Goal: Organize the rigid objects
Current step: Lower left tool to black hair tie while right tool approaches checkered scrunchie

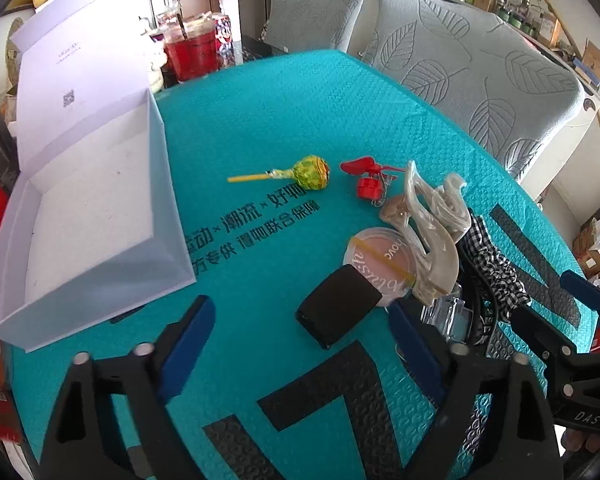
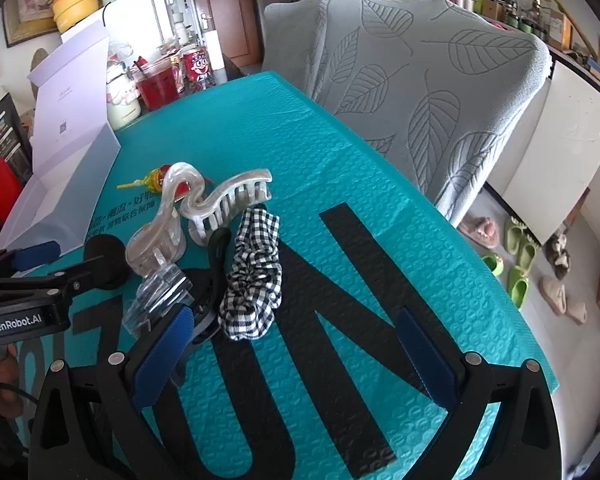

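Both hand-held grippers, left [image 1: 300, 344] & right [image 2: 296, 344], hung released over the table [image 1: 260, 112], nothing btwn jaws. Black case [image 1: 338, 305] lay just ahead of the left, white box [image 1: 92, 216] stood open beside it, prob. to receive items.

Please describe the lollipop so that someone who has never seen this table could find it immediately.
Start at the open white box on the left of the teal mat. Just to its right, lying alone on the mat, is the lollipop, its yellow stick pointing at the box. Its green-yellow wrapper sets it apart from the red trinket beside it.
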`<state>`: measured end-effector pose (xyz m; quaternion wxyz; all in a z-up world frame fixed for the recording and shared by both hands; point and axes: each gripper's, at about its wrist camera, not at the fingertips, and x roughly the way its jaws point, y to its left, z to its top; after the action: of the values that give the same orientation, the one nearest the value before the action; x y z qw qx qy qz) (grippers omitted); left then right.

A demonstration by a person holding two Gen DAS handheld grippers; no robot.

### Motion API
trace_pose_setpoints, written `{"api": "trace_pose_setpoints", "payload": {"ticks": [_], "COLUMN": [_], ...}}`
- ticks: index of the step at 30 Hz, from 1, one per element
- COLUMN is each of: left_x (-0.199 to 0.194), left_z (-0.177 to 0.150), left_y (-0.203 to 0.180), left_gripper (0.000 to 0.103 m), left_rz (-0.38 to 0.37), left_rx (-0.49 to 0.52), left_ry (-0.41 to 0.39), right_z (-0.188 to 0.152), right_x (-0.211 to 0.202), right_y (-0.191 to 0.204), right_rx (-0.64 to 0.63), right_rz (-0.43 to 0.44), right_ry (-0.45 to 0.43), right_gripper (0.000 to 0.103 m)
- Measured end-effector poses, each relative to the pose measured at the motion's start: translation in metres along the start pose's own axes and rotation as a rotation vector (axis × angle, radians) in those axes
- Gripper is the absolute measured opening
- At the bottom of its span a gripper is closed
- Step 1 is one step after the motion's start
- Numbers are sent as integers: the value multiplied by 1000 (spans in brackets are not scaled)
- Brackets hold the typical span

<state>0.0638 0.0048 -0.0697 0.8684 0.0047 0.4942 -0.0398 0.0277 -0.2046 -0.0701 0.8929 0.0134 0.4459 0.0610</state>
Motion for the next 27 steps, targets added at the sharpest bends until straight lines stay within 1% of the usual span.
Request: {"api": "trace_pose_setpoints", "payload": {"ticks": [1, 3, 4, 5, 6, 8, 10, 11, 13, 15, 16, 17, 19, 21, 23, 26, 27], "left_x": [2, 7, 9, 11, 12, 12, 10, 8, 4, 1, -1, -2, -4, -5, -6, -5, -4], "left_z": [0, -1, -2, -2, -3, -5, -8, -8, -9, -8, -8, -8, -8, -9, -9, -9, -9], "left_y": [0, 0, -1, -1, -1, -3, -5, -4, -2, 1, 1, 2, 3, 3, 3, 4, 5], "left_gripper": [84, 75, 65, 58, 55, 40, 36, 31, 25, 24, 22, 17, 14, 14, 14, 14, 14], "left_rz": [-15, -46, -57, -69, -77, -88, -82, -82, -91, -103, -101, -99, -108, -111, -105, -88, -89], "left_rx": [-3, -9, -14, -19, -21, -12, 6, 8, 9, 10, 15, 20, 23, 26, 35, 46, 47], "left_ry": [12, 28, 39, 46, 48, 46, 28, 17, -1, -21, -28, -33, -31, -31, -42, -50, -46], "right_z": [1, 2, 3, 3, 3, 3, 3, 3, 4, 4, 5, 5, 7, 7, 9, 10, 11], "right_x": [1, 4, 5, 6, 7, 9, 10, 11, 13, 15, 16, 17, 18, 19, 21, 24, 25], "right_y": [0, 0, 1, 0, 0, -1, -1, -2, -2, -2, -1, -1, 2, 3, 4, 4, 3], "right_rx": [0, 1, 1, 1, 1, 2, 5, 7, 12, 15, 15, 15, 17, 19, 24, 41, 48], "right_rz": [1, 2, 2, 3, 3, 4, 4, 5, 12, 20, 24, 29, 36, 43, 47, 84, 97], "right_ry": [2, 7, 9, 10, 12, 16, 18, 19, 22, 24, 24, 24, 23, 23, 27, 35, 37], "right_gripper": [103, 103, 103, 103, 103, 103, 103, 103, 103, 103, 103, 103, 101, 96, 82, 72, 71]}}
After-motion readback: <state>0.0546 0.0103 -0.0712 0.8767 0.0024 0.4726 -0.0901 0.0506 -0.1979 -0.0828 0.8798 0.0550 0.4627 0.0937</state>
